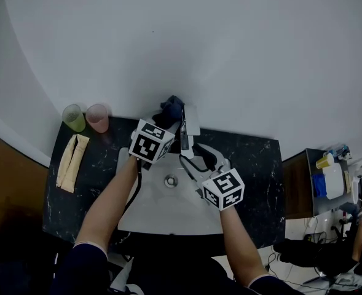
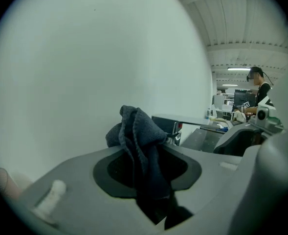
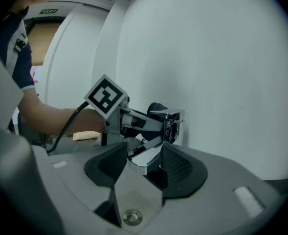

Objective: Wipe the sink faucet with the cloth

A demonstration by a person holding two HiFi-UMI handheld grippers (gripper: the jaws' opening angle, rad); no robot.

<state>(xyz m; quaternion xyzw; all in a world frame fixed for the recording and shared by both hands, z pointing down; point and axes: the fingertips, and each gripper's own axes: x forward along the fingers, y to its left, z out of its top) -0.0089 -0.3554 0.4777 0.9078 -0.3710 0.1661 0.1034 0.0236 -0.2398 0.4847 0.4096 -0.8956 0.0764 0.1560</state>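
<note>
Head view: the cloth (image 1: 171,109) is bunched at 12 o'clock of the sink (image 1: 147,211), just beside the faucet (image 1: 185,135).

Left gripper view: your left tongs (image 2: 151,173) are clamped on the cloth's folds. It looks soft and light, so keep your hold deep in the bunch.

Right gripper view: your right tongs (image 3: 141,168) close on the faucet's chrome spout, which is likely stiff and slippery.

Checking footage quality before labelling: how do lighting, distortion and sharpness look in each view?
Head view: evenly lit white wall, dark counter losing detail, edges curved. Left gripper view: fisheye with black corners, cloth dark, its lower folds nearly textureless. Right gripper view: same fisheye, bright reflections on the chrome faucet, otherwise sharp.
</note>
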